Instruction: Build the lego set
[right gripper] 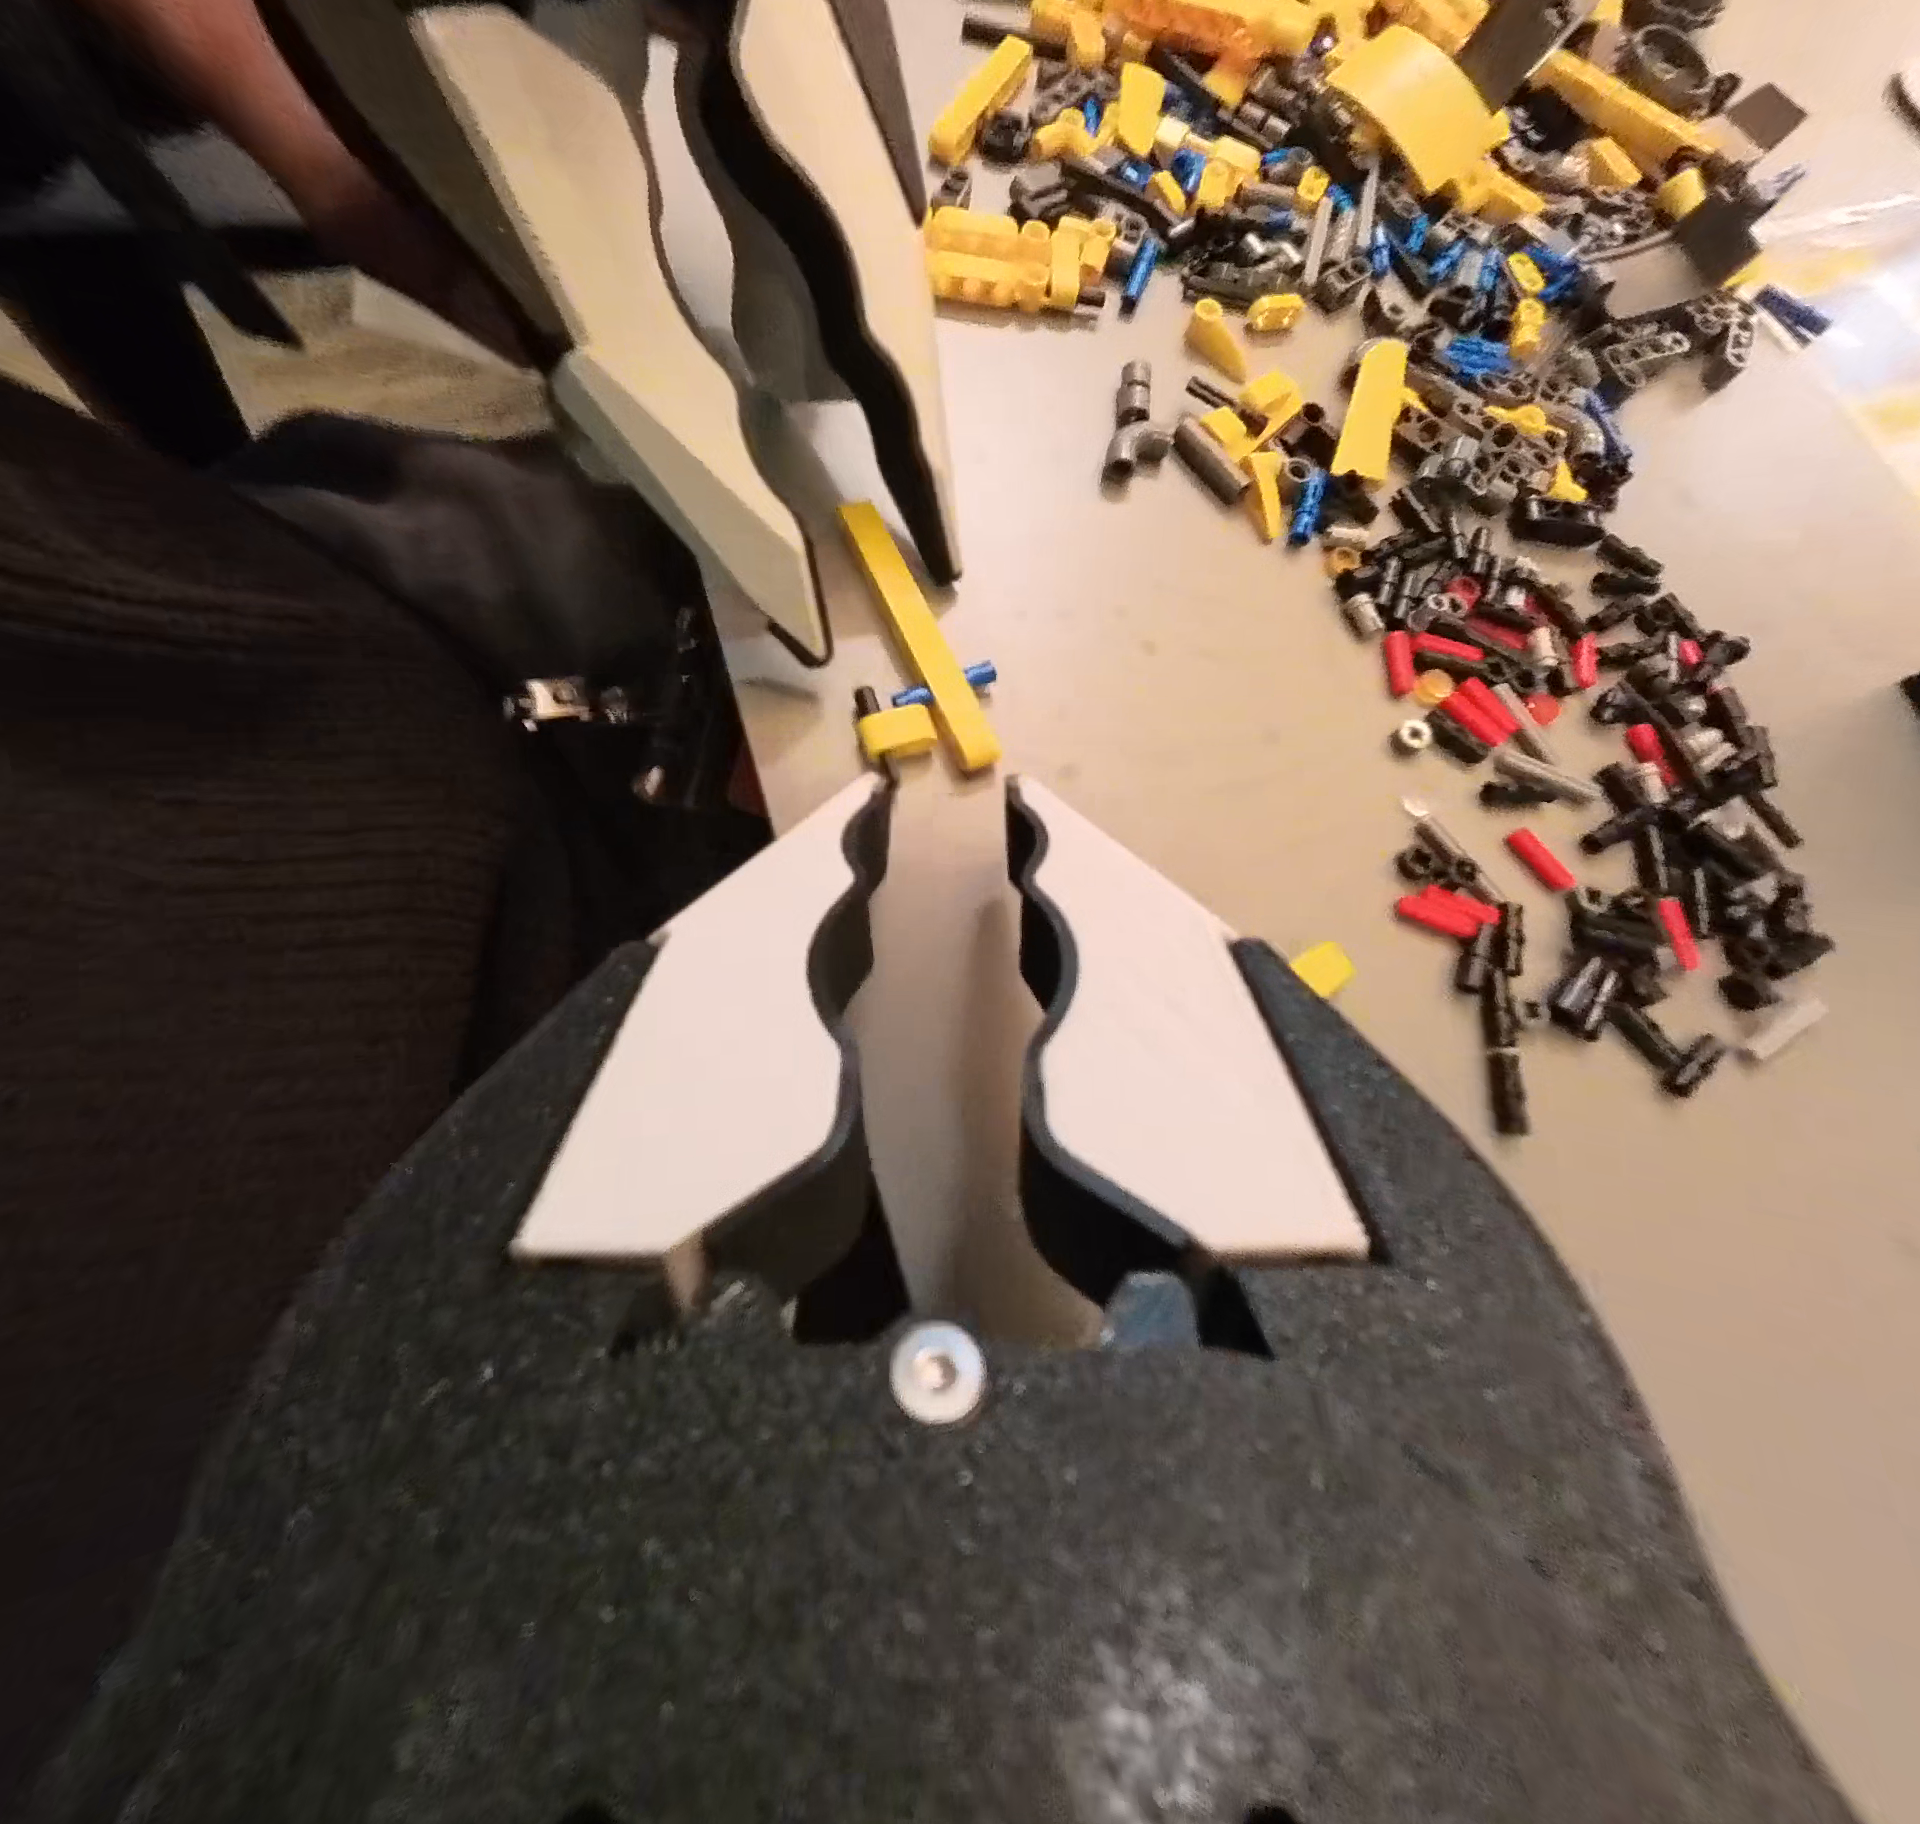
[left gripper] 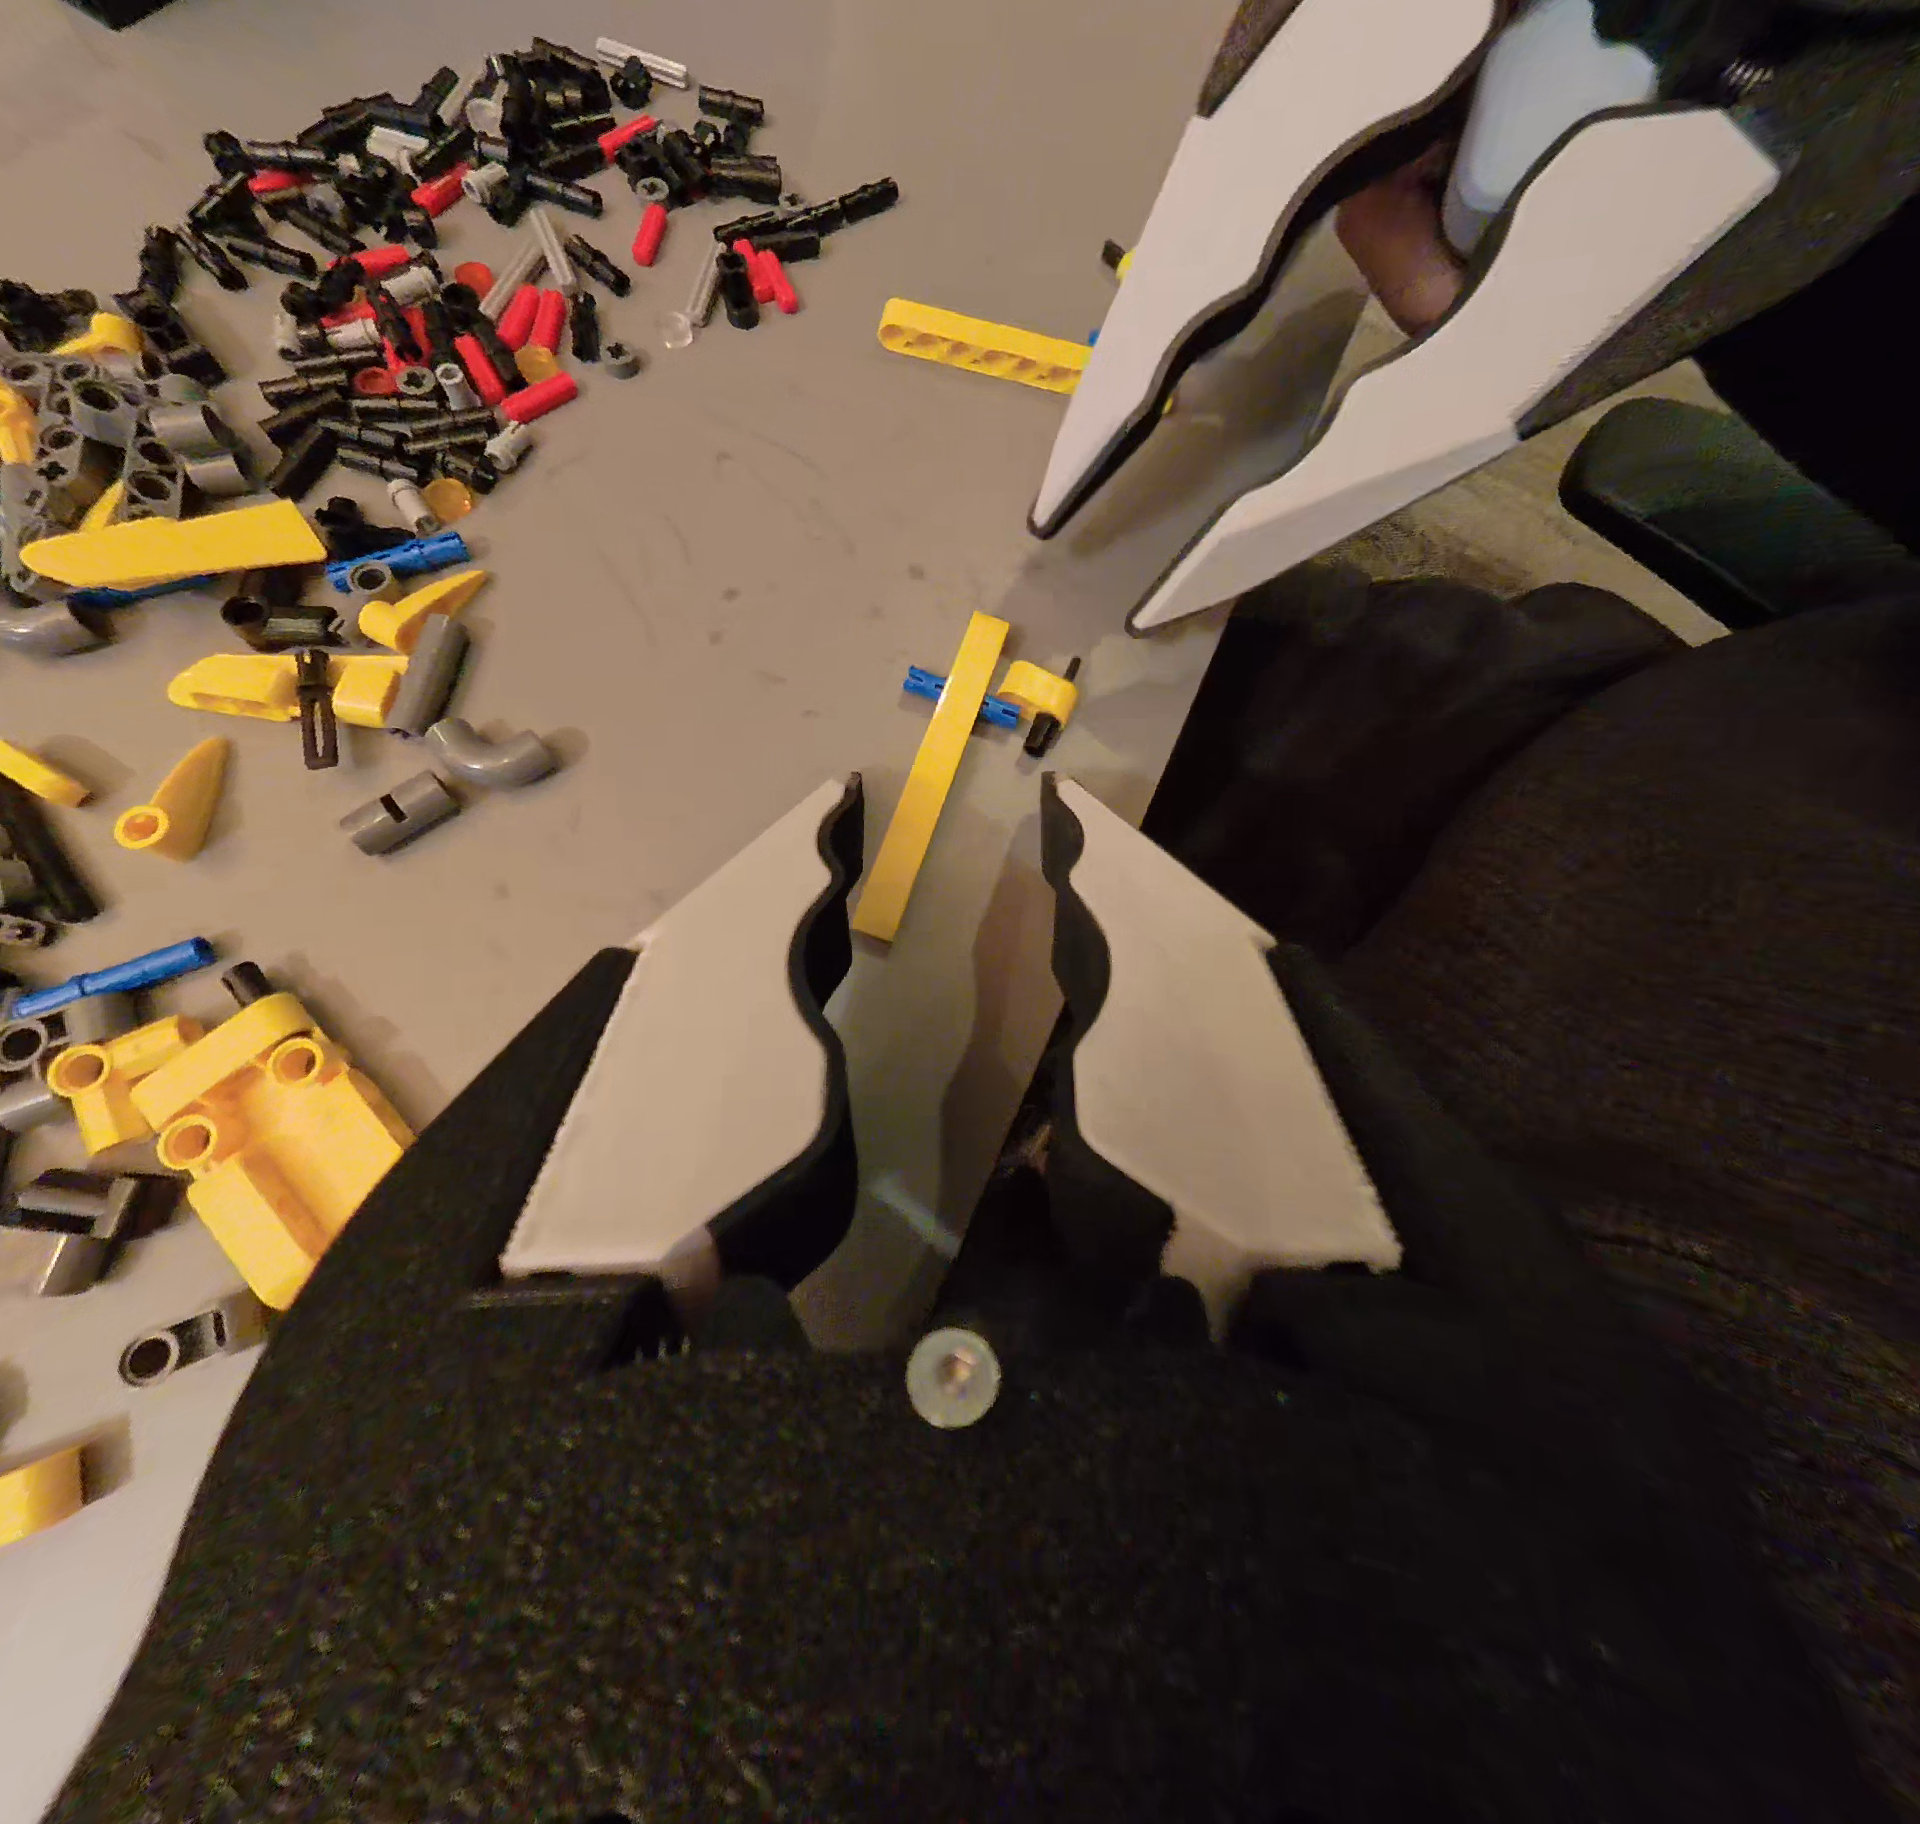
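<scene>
A grey tabletop (left gripper: pixel 727 548) fills the frame's left. A heap of small black and red plastic pins (left gripper: pixel 468 247) lies upper left, and a long yellow plastic beam (left gripper: pixel 935 787) at centre crosses a blue pin (left gripper: pixel 925 681).

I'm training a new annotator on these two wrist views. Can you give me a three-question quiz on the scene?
1. True or false: the left gripper has its jaws shut on the long yellow beam.
2. Which colour is the pin crossing that beam: A red, B blue, C grey?
3. Fill in: the beam lies near the table's ____, apart from the pile of loose parts.

Key: 1 false, both the left and the right gripper are open and empty; 2 B; 3 edge.
</scene>
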Tool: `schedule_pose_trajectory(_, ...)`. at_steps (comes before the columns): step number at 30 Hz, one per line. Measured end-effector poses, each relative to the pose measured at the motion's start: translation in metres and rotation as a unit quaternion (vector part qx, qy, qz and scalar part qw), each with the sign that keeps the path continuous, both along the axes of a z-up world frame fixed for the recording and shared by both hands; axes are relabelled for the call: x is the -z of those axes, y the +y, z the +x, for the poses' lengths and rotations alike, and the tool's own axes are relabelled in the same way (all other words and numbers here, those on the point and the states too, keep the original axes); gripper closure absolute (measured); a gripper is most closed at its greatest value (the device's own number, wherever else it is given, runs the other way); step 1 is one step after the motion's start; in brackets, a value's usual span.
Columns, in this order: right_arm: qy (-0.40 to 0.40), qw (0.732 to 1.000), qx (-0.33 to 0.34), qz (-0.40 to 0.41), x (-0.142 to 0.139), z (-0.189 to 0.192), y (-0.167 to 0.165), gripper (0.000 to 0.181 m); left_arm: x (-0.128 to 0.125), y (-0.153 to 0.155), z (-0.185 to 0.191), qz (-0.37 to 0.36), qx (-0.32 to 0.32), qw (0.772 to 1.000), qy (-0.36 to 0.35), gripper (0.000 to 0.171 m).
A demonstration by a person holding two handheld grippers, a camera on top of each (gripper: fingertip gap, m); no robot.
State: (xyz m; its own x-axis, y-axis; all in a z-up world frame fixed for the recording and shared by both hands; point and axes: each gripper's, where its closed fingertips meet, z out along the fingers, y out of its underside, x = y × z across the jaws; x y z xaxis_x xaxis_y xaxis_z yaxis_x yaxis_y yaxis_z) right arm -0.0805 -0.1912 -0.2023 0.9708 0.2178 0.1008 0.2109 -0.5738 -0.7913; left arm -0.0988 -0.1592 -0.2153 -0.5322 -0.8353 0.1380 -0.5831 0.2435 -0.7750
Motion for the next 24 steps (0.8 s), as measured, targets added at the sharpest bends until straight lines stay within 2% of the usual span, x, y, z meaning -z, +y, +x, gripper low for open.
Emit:
schedule_pose_trajectory(3, 0.048, 0.998, 0.03, 0.013, 0.0, -0.007, 0.004, 0.159, 0.001, 0.004, 0.003, 0.028, -0.005, 0.999, -0.021, 0.154)
schedule_pose_trajectory(5, 0.043, 0.998, 0.045, 0.012, 0.007, -0.007, 0.007, 0.159, 0.001, 0.003, 0.002, 0.04, -0.002, 0.998, -0.038, 0.164)
schedule_pose_trajectory(9, 0.008, 0.998, 0.06, 0.012, 0.015, -0.007, 0.009, 0.16, -0.001, -0.001, -0.001, 0.03, -0.001, 0.999, -0.044, 0.164)
schedule_pose_trajectory(15, 0.006, 0.997, 0.072, -0.007, 0.016, -0.013, 0.008, 0.173, 0.0, -0.002, -0.004, 0.015, -0.014, 0.999, -0.027, 0.164)
schedule_pose_trajectory(24, 0.014, 0.987, 0.159, -0.02, 0.016, -0.01, 0.01, 0.175, 0.001, -0.003, 0.002, 0.015, -0.065, 0.998, -0.011, 0.164)
